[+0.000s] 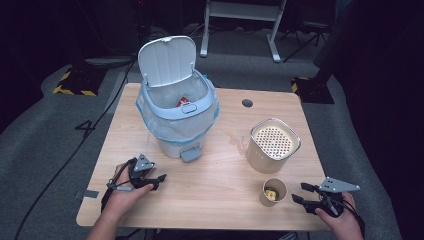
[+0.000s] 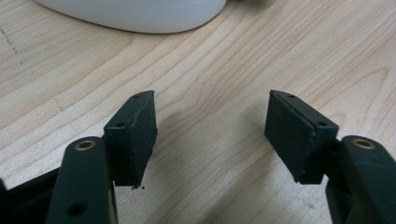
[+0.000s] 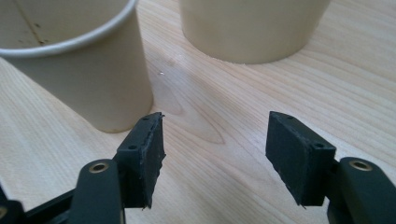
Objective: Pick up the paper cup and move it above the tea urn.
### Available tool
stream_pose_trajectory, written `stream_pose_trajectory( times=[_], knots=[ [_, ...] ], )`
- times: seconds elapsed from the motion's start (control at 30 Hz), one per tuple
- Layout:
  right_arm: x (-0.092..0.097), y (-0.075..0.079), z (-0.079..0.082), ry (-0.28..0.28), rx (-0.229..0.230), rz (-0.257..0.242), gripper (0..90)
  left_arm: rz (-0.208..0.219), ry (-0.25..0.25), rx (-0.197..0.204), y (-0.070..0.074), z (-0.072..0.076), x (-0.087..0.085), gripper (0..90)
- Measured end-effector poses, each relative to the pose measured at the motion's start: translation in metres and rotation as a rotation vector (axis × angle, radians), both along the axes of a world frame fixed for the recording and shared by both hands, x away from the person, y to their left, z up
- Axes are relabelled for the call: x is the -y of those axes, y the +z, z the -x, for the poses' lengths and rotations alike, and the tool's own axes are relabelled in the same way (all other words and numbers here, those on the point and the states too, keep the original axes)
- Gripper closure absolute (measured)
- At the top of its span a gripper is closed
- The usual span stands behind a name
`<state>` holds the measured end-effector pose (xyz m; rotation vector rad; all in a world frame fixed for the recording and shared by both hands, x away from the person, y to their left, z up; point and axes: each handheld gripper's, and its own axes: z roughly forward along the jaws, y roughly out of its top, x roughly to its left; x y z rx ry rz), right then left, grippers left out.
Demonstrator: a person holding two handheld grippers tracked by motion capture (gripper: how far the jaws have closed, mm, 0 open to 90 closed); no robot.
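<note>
A white pedal bin (image 1: 175,105) with a blue liner stands at the table's back left, lid up, something red inside. Its white base (image 2: 135,14) shows at the top of the left gripper view. My left gripper (image 1: 159,181) rests low in front of the bin, open (image 2: 210,135), with bare wood between the pads. A paper cup (image 1: 274,191) with yellowish scraps in it stands near the front right. My right gripper (image 1: 298,192) is just right of the cup, open (image 3: 215,149), and holds nothing. The cup (image 3: 79,65) stands beyond its left pad, apart from it.
A beige canister (image 1: 272,145) with a perforated top stands behind the cup and shows again as the canister (image 3: 252,28) at the top of the right gripper view. The wooden table (image 1: 225,210) has a cable hole (image 1: 247,103) at the back. Dark floor surrounds it.
</note>
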<state>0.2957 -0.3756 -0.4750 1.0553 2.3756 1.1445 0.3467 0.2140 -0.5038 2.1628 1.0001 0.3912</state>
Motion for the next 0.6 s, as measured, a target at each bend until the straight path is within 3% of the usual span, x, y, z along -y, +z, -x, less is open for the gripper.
stream_pose_trajectory(
  times=[0.1, 0.13, 0.2, 0.3, 0.47, 0.6],
  knots=[
    [-0.001, 0.003, 0.003, 0.016, 0.003, 0.014, 34.0, -0.003, 0.002, -0.001, 0.0, 0.0, 0.0, 32.2],
    [-0.003, 0.005, 0.006, 0.039, 0.006, 0.035, 28.5, 0.002, 0.011, -0.006, 0.0, 0.0, 0.001, 31.8],
    [-0.005, 0.007, 0.008, 0.054, 0.011, 0.033, 26.3, 0.001, 0.012, -0.004, 0.0, -0.001, 0.001, 31.5],
    [-0.013, 0.007, 0.013, 0.104, 0.007, 0.0, 15.8, 0.002, 0.011, -0.004, 0.0, -0.001, 0.002, 30.9],
    [-0.023, 0.006, 0.016, 0.152, 0.001, -0.008, 15.6, -0.003, 0.01, -0.009, 0.0, -0.002, 0.003, 28.6],
    [-0.037, 0.004, 0.013, 0.172, 0.012, -0.044, 16.5, 0.001, 0.013, -0.012, 0.0, -0.003, 0.004, 27.7]
  ],
)
